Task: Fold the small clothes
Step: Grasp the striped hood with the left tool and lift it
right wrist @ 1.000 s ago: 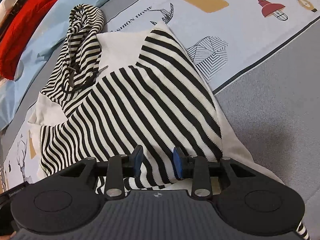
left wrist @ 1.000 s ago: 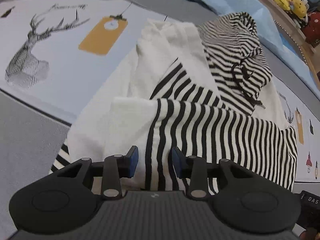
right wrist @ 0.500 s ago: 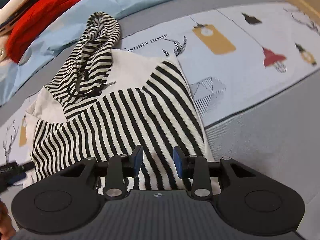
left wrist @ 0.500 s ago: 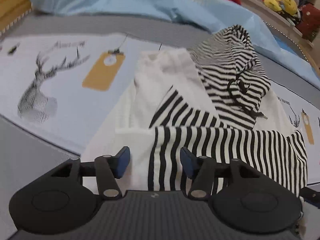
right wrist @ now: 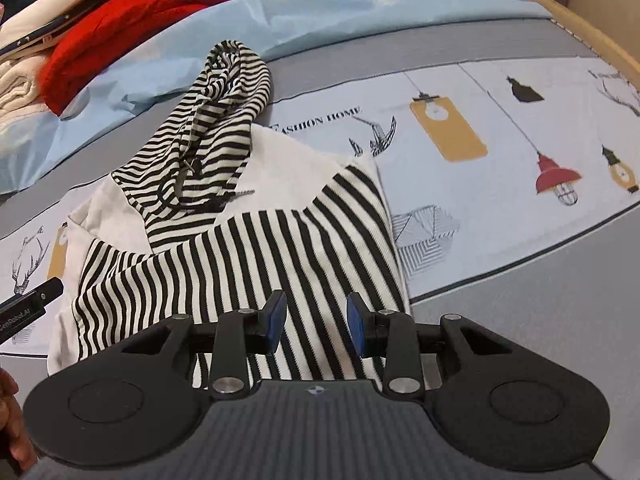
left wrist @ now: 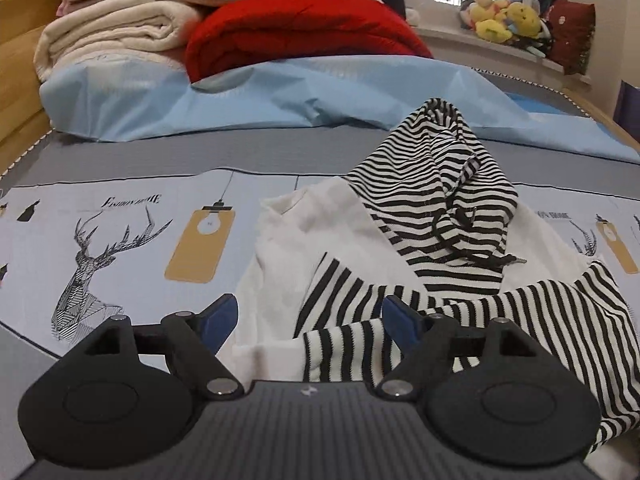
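Both grippers are hovering spread wide over a small hoodie lying on a printed bedsheet: the left gripper is standing open with nothing between its blue pads, above the near sleeve edge, and the right gripper is likewise gaping empty over the striped panel. Only the left wrist view is showing the stacked cream blanket, the red quilt and the plush toys on a sill at 1 o'clock; only the right wrist view is showing the red lamp print at 3 o'clock and the tip of the other tool at 9 o'clock. The hoodie is a soft knit, white body with black-and-white stripes on hood and folded-in sleeves, a dark drawcord trailing. Its long axis is running from near edge toward 12 o'clock, the hood pointing away toward a crinkled light-blue sheet.
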The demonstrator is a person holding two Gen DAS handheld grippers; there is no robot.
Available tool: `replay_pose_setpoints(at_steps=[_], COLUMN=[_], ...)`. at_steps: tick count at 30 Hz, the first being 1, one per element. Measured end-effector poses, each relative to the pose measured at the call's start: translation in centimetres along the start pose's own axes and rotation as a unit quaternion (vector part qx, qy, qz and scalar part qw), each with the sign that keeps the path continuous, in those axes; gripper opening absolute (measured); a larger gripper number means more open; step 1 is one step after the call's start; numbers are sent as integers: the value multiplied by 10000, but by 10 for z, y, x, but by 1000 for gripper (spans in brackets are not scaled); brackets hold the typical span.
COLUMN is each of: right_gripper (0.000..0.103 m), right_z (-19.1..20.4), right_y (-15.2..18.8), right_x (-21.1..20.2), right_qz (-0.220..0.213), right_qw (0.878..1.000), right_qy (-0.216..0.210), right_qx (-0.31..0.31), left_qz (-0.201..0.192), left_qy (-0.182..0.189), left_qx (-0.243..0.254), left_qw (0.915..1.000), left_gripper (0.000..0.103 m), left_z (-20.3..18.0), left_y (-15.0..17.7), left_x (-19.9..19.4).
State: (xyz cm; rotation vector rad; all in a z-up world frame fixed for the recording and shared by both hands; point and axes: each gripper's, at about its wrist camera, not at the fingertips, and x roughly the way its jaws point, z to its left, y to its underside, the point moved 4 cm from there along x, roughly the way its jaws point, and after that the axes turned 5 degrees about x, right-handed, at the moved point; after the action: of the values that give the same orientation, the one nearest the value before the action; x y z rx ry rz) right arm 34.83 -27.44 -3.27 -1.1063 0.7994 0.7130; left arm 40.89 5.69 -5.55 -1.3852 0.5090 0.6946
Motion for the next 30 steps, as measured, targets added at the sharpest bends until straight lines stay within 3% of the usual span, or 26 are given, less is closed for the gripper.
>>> replay_pose_setpoints(at_steps=[7,10,13,15,20,27,30], right_gripper=[35,35,35,35,35,35,35], right_z=[-6,-9,-12,-15,-22,-32,-37], right_y=[-6,-9,-9,-10,-15,-20,-17], right_x=[-5,-7,-8,-8,-10,-4,4], right_qz=[17,15,44,58,27,73,205], right_qw=[10000,9999,9998,9997,9993,9990,9994], right_qy=[-78,-133,-187,-193,-237,-194,-13], right_qx=[22,57,86,118,302,394,264], left_qz=[-433,-539,-366,-180,-6,219,222], left_qy=[129,92,188,376,639,760,587], left_qx=[99,166,138,30,-174,328,560], left_qw=[9989,9984,9991,9991,9978,9963,9965], left_gripper=[83,75,41,13,10,11,12], left_z=[-10,-15,-19,-21,-31,-57,-67], left_y=[-6,-10,-17,-29,-79,-153,-174], left_x=[-12,-17,-12,0,46,149,196])
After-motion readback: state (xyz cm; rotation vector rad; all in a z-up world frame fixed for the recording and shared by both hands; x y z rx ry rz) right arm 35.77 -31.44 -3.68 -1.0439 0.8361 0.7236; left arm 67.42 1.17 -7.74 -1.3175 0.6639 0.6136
